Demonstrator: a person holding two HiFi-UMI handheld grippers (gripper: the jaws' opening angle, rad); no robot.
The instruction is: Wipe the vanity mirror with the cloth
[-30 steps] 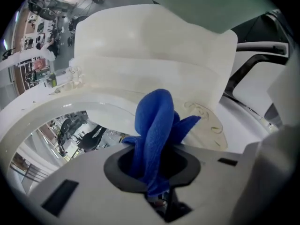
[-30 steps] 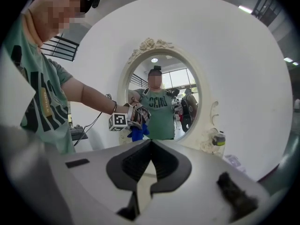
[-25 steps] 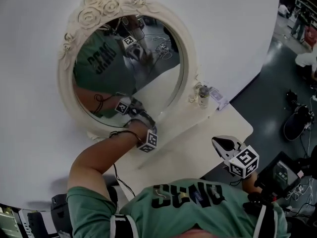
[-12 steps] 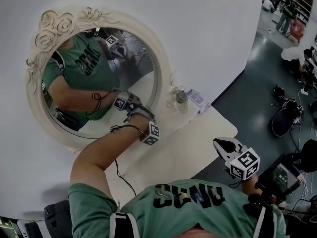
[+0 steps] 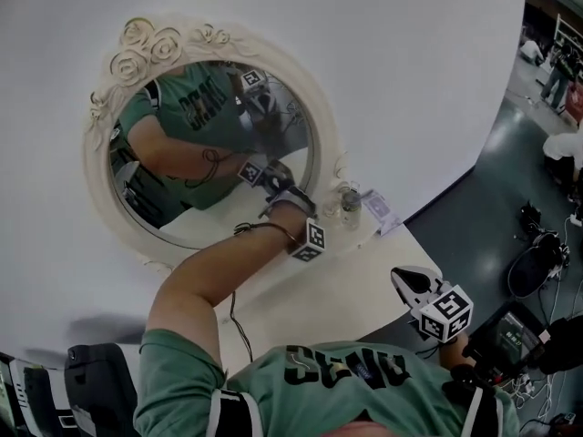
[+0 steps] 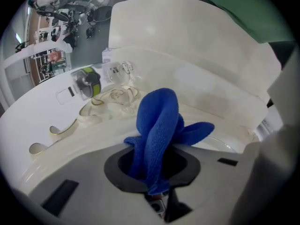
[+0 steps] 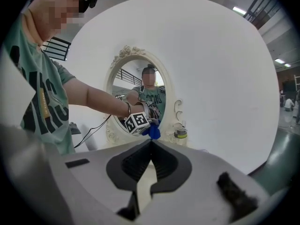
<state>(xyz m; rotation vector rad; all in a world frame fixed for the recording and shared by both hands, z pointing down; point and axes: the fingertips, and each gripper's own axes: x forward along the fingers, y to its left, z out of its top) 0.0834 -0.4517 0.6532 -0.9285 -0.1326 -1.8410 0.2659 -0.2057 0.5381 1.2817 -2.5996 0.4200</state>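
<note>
Near mirror (image 5: pixel 321 153) rim, left gripper (image 5: pixel 290 203) clamping cloth (image 6: pixel 157 125), fingers part-hidden

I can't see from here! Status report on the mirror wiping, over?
Left gripper shut on blue cloth, at lower rim of mirror. Right gripper shut, empty. Small jar close beside frame.

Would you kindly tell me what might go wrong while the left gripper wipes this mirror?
The left gripper works near the green-banded jar beside the mirror frame; a wide sweep could knock it over. The blue cloth is bunched and pinched at one fold, so it might slip out.
</note>
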